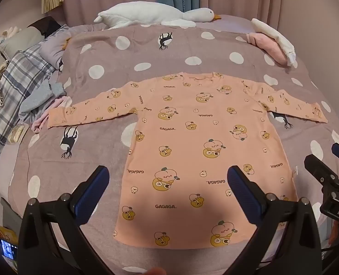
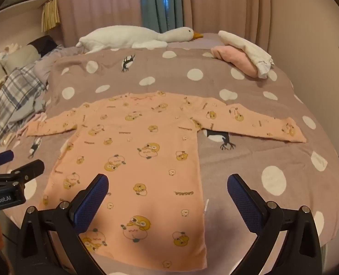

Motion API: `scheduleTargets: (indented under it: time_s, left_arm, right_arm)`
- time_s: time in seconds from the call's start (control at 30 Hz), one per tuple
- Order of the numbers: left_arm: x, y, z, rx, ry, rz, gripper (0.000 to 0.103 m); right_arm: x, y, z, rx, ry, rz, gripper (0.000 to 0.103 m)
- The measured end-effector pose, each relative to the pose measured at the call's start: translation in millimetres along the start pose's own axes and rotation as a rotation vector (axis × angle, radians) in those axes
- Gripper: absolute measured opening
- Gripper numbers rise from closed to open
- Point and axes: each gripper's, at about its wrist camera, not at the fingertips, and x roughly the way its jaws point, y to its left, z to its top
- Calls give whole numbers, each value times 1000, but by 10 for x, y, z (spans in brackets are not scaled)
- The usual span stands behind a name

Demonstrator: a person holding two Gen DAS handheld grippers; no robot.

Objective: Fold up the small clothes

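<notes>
A small peach long-sleeved shirt (image 1: 192, 142) with yellow cartoon prints lies flat on the bed, both sleeves spread out sideways, hem toward me. It also shows in the right wrist view (image 2: 135, 160). My left gripper (image 1: 168, 178) is open and empty, held above the shirt's lower left part. My right gripper (image 2: 167, 186) is open and empty, above the shirt's lower right edge. The right gripper also shows at the right edge of the left wrist view (image 1: 330, 171), and the left gripper at the left edge of the right wrist view (image 2: 13, 167).
The bed has a mauve polka-dot cover (image 1: 169, 52). A white goose plush (image 1: 151, 15) lies at the far side. Folded pink and white clothes (image 1: 272, 41) sit at the far right. A heap of plaid and grey laundry (image 1: 25, 87) lies at the left.
</notes>
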Motion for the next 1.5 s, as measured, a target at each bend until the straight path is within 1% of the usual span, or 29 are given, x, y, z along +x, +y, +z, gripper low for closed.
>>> scheduleTargets:
  time_s: [0.03, 0.23, 0.27, 0.53, 0.57, 1.5]
  left_arm:
    - [-4, 1, -3, -2, -14, -10, 103]
    - [21, 2, -6, 4, 8, -23, 103]
    - [-52, 31, -22, -4, -15, -24, 103]
    - [-156, 43, 35, -5, -19, -21, 103]
    - [-123, -11, 26, -6, -20, -16, 103]
    - [-47, 7, 18, -17, -9, -37, 103]
  right_arm:
    - [-4, -4, -3, 1, -3, 0, 102]
    - [-48, -1, 16, 5, -5, 0, 102]
    - [-57, 5, 23, 5, -6, 0, 102]
    - [-72, 12, 1, 9, -19, 10, 102]
    - [-77, 23, 5, 8, -18, 10, 102]
    - [-76, 24, 23, 4, -18, 13, 102]
